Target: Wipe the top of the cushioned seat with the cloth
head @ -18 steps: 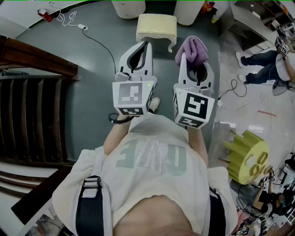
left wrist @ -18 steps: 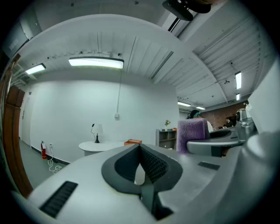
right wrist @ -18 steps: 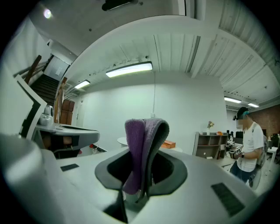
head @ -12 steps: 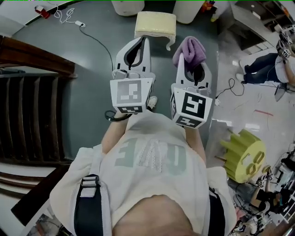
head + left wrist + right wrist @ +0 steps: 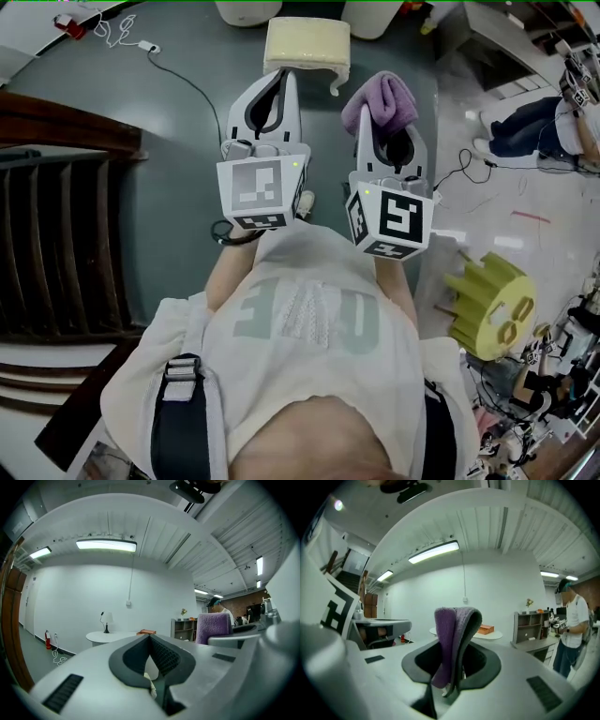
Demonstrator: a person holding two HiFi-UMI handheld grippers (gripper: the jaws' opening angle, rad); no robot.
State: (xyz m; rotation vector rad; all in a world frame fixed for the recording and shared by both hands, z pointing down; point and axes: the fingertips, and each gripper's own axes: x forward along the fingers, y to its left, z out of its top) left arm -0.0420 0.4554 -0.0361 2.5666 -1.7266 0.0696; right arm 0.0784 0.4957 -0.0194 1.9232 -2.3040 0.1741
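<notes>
1. The left gripper (image 5: 284, 80) had its jaws together on nothing, with the tips pointing far, toward the seat.
2. The seat (image 5: 307, 44) stood on the floor at the far edge of the head view, beyond those tips and slightly right of them. Its long axis ran left to right, and nothing lay on its top.
3. The cloth (image 5: 382, 101) stuck up folded from the right gripper (image 5: 377, 112), whose jaws were clamped on it. It was held right of the seat and nearer, not touching it.
4. The left gripper looked closer to the seat, but the wipe would likely need the right one to go far, left and down.
</notes>
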